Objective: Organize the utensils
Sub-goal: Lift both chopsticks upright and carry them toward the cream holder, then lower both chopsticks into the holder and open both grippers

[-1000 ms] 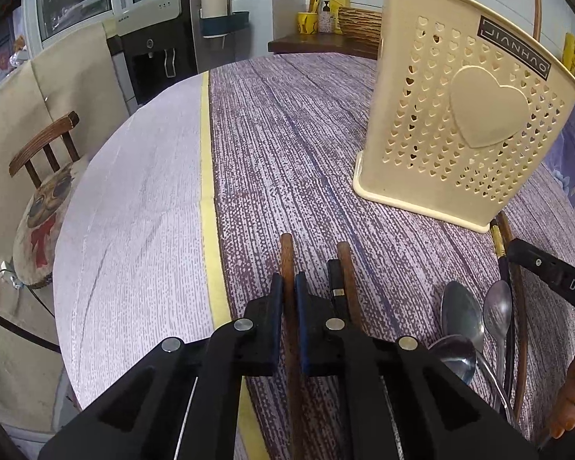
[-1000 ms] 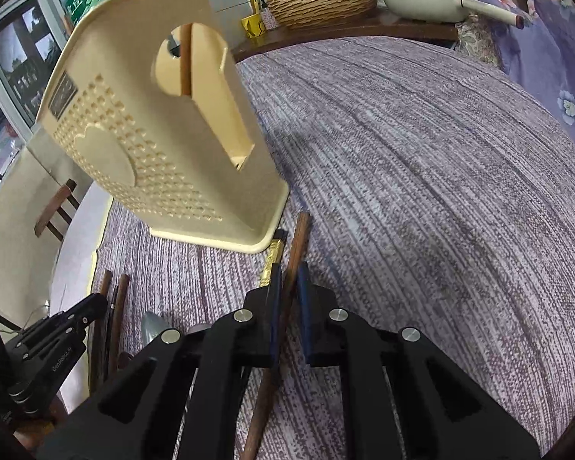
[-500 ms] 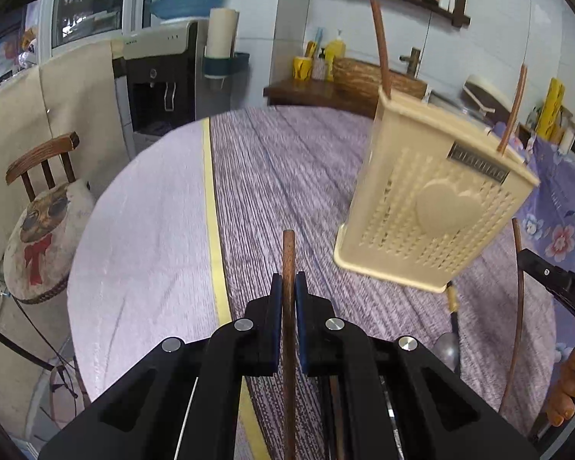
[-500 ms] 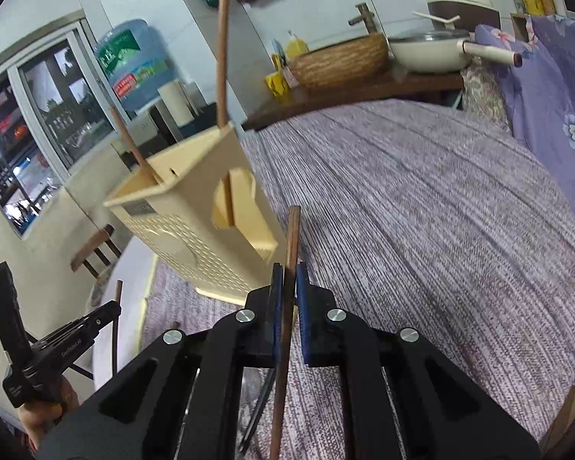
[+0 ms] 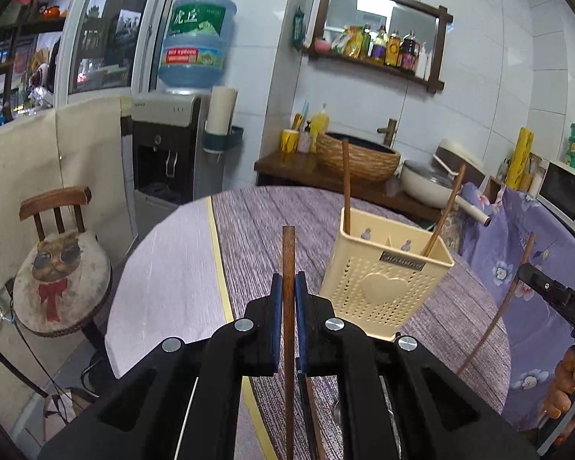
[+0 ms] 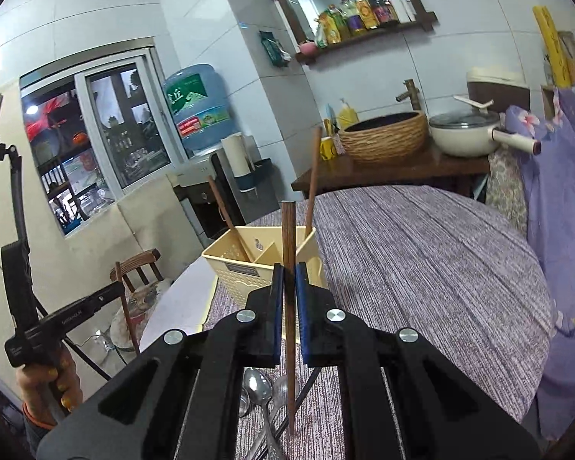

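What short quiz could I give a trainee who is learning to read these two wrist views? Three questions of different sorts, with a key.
1. True or false: the left gripper is shut on a wooden chopstick.
2. How many chopsticks already stand in the cream utensil holder?
3. Which lies on the table under the right gripper: A spoons, B plates, C cups?

Key: 1 true. 2 two, one at the left end, one leaning at the right. 3 A.
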Demonstrator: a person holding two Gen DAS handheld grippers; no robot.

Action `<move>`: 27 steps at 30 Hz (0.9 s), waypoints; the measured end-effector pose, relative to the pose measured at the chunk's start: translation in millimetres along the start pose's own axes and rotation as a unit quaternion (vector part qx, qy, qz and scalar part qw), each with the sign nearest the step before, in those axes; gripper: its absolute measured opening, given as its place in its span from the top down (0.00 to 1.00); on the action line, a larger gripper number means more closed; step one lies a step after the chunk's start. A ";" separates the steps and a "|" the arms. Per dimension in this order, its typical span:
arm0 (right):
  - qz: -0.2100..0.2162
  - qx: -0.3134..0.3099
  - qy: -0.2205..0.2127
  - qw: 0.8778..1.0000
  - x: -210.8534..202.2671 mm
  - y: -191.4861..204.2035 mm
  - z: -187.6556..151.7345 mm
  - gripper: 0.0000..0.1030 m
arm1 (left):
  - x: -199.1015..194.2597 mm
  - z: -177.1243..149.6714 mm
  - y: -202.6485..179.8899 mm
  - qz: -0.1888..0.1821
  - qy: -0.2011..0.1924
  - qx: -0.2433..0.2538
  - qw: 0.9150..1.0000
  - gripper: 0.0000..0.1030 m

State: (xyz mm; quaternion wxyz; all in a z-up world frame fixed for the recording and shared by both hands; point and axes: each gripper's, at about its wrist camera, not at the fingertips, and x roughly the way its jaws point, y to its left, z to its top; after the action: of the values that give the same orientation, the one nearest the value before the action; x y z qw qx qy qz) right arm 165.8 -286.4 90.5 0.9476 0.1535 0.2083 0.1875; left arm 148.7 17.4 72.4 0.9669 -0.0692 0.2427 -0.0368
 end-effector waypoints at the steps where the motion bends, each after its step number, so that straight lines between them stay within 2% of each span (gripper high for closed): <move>1: 0.001 -0.003 -0.001 1.000 -1.5 1.7 0.2 0.93 | -3.0 0.8 -0.6 0.000 -0.005 0.002 1.000 0.93; 13: 0.015 -0.023 -0.004 1.000 -4.3 10.5 12.4 0.93 | -13.0 10.8 3.9 -0.006 -0.021 -0.001 1.000 0.93; 18: 0.036 -0.033 -0.005 0.999 -6.7 18.9 23.9 0.93 | -17.9 23.2 1.9 -0.009 -0.033 0.007 0.999 0.93; 22: 0.055 -0.045 -0.008 0.997 -6.8 28.0 42.1 0.93 | -22.0 46.2 -1.8 -0.018 -0.046 0.009 0.999 0.93; 27: 0.069 -0.058 -0.038 0.995 -10.5 45.0 80.9 0.93 | -23.4 92.4 -9.4 -0.040 -0.062 0.003 0.997 0.93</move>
State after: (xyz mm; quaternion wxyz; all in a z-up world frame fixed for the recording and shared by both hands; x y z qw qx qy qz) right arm 180.4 -268.4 180.7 0.9470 0.1194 0.1497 0.2579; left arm 171.5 21.3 165.4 0.9781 -0.0778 0.1792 -0.0719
